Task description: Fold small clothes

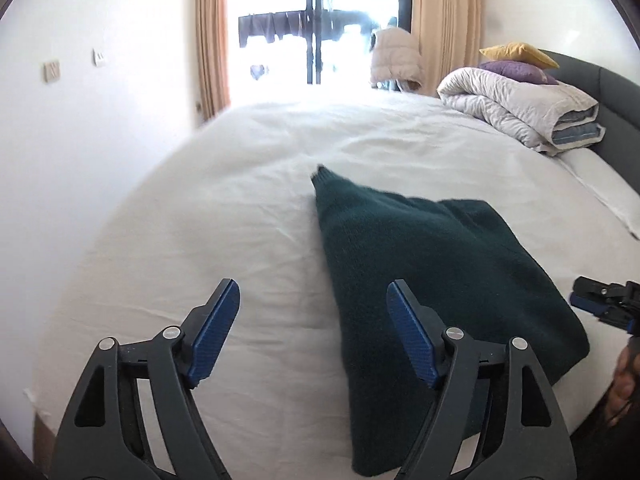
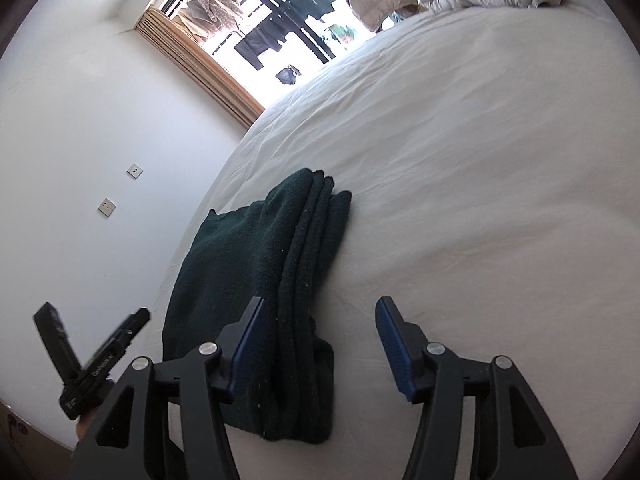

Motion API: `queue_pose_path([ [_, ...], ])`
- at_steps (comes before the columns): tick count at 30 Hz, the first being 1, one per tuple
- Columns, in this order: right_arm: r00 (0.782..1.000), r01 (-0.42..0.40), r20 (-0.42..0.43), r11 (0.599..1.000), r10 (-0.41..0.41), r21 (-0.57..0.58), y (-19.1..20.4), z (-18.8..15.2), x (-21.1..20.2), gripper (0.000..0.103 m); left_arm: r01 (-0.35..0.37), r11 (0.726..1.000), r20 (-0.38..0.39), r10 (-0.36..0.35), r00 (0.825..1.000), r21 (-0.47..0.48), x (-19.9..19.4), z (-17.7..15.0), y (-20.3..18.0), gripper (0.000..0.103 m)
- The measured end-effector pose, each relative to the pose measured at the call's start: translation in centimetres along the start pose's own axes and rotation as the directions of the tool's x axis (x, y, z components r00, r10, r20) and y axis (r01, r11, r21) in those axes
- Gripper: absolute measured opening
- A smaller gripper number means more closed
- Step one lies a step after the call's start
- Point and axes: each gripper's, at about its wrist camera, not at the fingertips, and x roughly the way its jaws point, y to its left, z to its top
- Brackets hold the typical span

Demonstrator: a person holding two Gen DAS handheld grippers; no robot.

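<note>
Seen from the left wrist camera, a white wall fills the left of the frame, with two wall plates [image 1: 52,71] at the upper left. Along the bottom, the left gripper [image 1: 314,334] stands with its blue-padded fingers [image 1: 212,340] spread wide and nothing between them but white sheet. Right of centre, a dark green sweater [image 1: 432,280] lies folded on the white bed [image 1: 200,240], its near edge passing under the right-hand finger without being pinched. At top centre a bright window [image 1: 316,24] sits between beige curtains [image 1: 210,40]. At the upper right a rolled white duvet [image 1: 516,108] carries a purple and a yellow cushion. At the far right edge the right gripper [image 1: 600,298] shows, just beside the sweater.

From the right wrist camera, the left gripper appears at the lower left, fingers apart. In the centre the sweater shows its stacked folded edges. Across the bottom, the right gripper holds its fingers [image 2: 248,348] well apart, gripping nothing; the sweater's near end lies beside its left finger.
</note>
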Motion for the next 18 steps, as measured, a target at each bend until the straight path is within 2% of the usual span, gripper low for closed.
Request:
queue_pose_path([
  [2, 0.997, 0.059, 0.062, 0.997, -0.055, -0.056, 1.2, -0.6, -1.9, 0.067, -0.075, 0.997, 0.106, 0.072, 0.992, 0.027, -3.4, 0.0, -0.4, 0.094],
  [3, 0.993, 0.082, 0.097, 0.993, -0.074, -0.083, 1.9, -0.8, -2.8, 0.068, -0.115, 0.993, 0.173, 0.108, 0.979, 0.034, -5.3, 0.0, -0.7, 0.102],
  [5, 0.981, 0.118, 0.169, 0.985, -0.096, -0.127, 3.2, -1.3, -4.7, 0.08, -0.187, 0.981, 0.298, 0.166, 0.94, 0.042, -9.0, -0.3, -1.5, 0.103],
  [7, 0.965, 0.138, 0.245, 0.977, -0.096, -0.16, 4.8, -1.8, -6.8, 0.091, -0.242, 0.969, 0.383, 0.204, 0.901, 0.052, -11.9, -0.3, -2.3, 0.103],
  [9, 0.941, 0.161, 0.325, 0.971, -0.096, -0.178, 6.5, -1.9, -8.8, 0.101, -0.288, 0.956, 0.432, 0.236, 0.871, 0.058, -14.1, -0.3, -3.3, 0.103],
  [10, 0.924, 0.181, 0.369, 0.967, -0.103, -0.182, 7.4, -1.9, -9.8, 0.103, -0.315, 0.947, 0.425, 0.259, 0.867, 0.065, -14.9, -0.4, -3.7, 0.103],
  [12, 0.896, 0.222, 0.427, 0.956, -0.121, -0.194, 9.0, -1.8, -11.5, 0.103, -0.27, 0.957, 0.383, 0.213, 0.899, 0.102, -16.1, -0.1, -4.1, 0.103],
  [15, 0.853, 0.289, 0.499, 0.935, -0.154, -0.205, 11.2, -1.8, -14.2, 0.103, -0.24, 0.968, 0.369, 0.199, 0.908, 0.069, -18.1, 0.3, -4.0, 0.103],
  [16, 0.836, 0.309, 0.524, 0.928, -0.162, -0.206, 11.7, -1.8, -15.1, 0.103, -0.227, 0.972, 0.351, 0.193, 0.916, 0.057, -18.5, 0.5, -3.9, 0.103],
  [17, 0.828, 0.321, 0.537, 0.923, -0.163, -0.214, 12.2, -1.9, -15.9, 0.103, -0.213, 0.976, 0.323, 0.188, 0.928, 0.044, -19.1, 0.6, -3.7, 0.103],
  [18, 0.831, 0.328, 0.531, 0.916, -0.163, -0.231, 12.6, -2.0, -16.5, 0.103, -0.198, 0.98, 0.281, 0.183, 0.942, 0.029, -19.2, 0.7, -3.6, 0.103],
])
